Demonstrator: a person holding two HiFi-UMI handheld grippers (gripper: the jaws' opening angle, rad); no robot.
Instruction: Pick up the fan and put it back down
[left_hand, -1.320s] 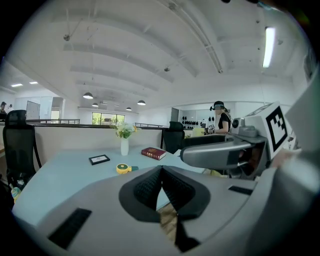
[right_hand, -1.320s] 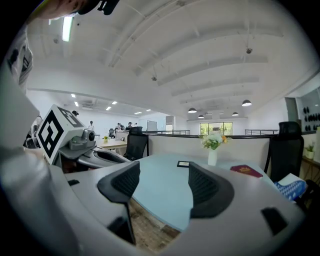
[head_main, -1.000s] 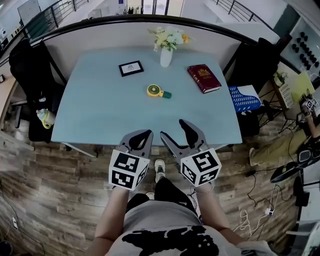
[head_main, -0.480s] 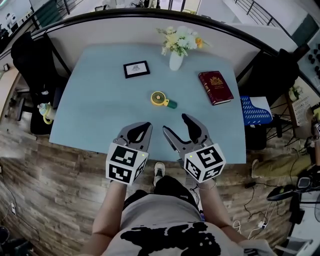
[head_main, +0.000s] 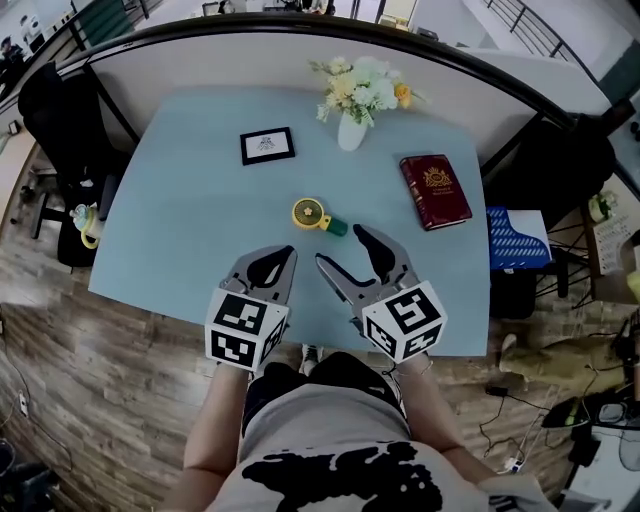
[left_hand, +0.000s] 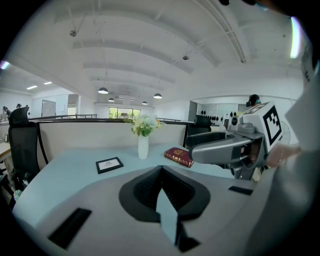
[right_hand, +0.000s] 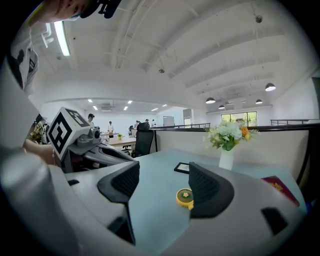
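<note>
Seeing fan (head_main: 311, 213) flat on surface (head_main: 180, 220), about mid-way, green handle toward the book (head_main: 435, 190) side. Holding right claw (head_main: 340, 247) spread wide and empty, just short of fan; probably not touching, hard to tell from above. Keeping left claw (head_main: 283, 258) pressed together on nothing, beside it near front edge. Frame (head_main: 267, 145) and vase (head_main: 350, 130) further back.
</note>
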